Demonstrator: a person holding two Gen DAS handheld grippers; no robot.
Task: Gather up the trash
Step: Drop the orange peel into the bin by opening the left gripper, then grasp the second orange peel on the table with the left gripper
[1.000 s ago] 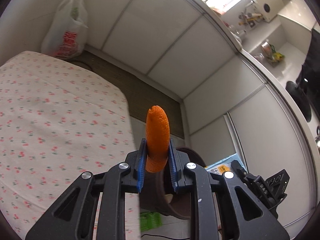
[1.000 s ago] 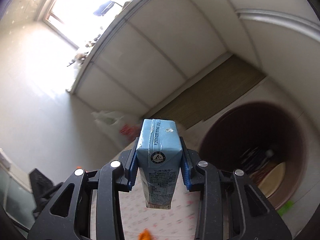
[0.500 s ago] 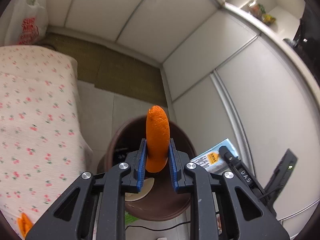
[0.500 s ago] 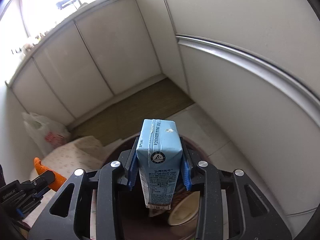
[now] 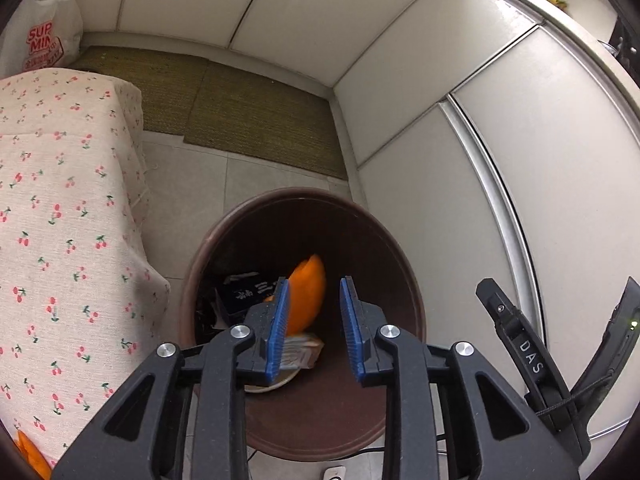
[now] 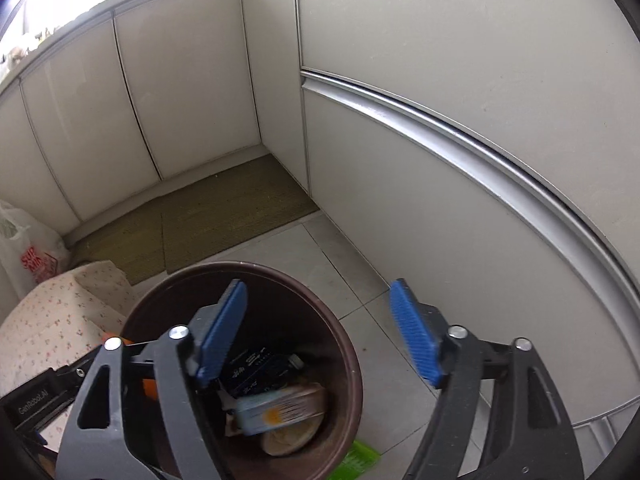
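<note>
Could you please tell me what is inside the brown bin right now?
Brown bin holds a blue carton, dark packet, pale round lid and orange peel; anything beneath is hidden.

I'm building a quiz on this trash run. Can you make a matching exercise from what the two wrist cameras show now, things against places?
Things:
1. orange peel
2. light blue carton
3. white plastic bag
4. green item

Places:
A. on the floor tiles beside the bin
B. lying inside the brown bin, on the other trash
C. dropping into the bin past the left gripper
D. by the cabinets, beyond the mat

Pairs: 1-C, 2-B, 3-D, 4-A
</note>
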